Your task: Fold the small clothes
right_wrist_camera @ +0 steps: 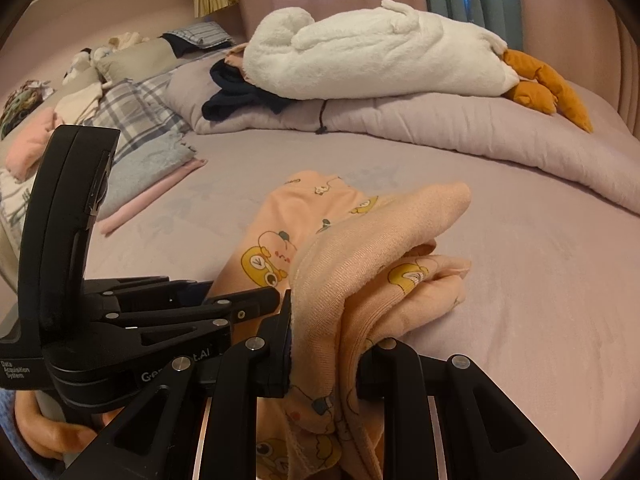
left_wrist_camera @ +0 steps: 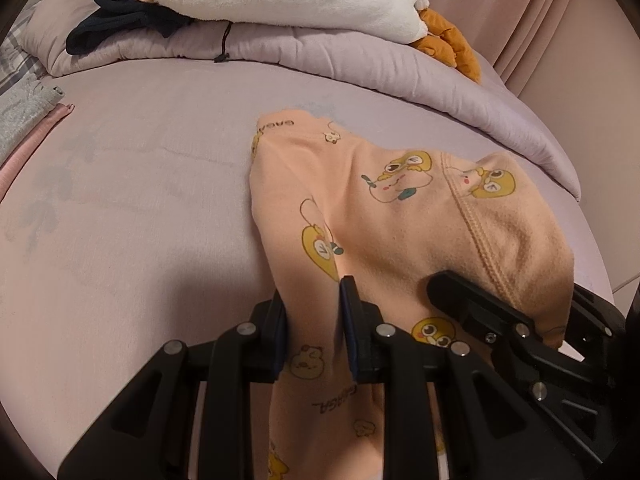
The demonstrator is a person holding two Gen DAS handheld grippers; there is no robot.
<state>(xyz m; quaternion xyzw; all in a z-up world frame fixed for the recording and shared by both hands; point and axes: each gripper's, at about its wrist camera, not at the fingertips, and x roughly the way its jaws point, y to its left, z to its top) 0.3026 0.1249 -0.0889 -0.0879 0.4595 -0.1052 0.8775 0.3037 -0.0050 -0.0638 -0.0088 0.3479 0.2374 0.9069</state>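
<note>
Clearly both grippers have hold of the same piece: a small peach cotton garment printed with yellow cartoon ducks (left_wrist_camera: 360, 208). In the left wrist view it runs from the bottom centre of the frame up toward the middle, its far end resting on the lilac bed cover (left_wrist_camera: 140, 184) and its near end lifted off it. The left gripper (left_wrist_camera: 314, 328) sits at the bottom centre with its two black fingers (left_wrist_camera: 349, 312) closed on a narrow band of the cloth that passes between them. To the right in that frame, the other tool's black finger presses against the ribbed hem.

In the right wrist view the right gripper (right_wrist_camera: 324, 344) at the bottom centre is clamped on a thick bunched fold of the same garment (right_wrist_camera: 360, 248), which bulges forward over the fingers toward mid-frame; the left gripper's body fills the lower left.

The garment's long axis appears to run straight away from both sets of fingers, toward the white fleece bundle (right_wrist_camera: 372, 52) at the top of the frame. With the two grips side by side on the near edge, the likely next move is to carry that edge forward along this axis onto the far end.
</note>
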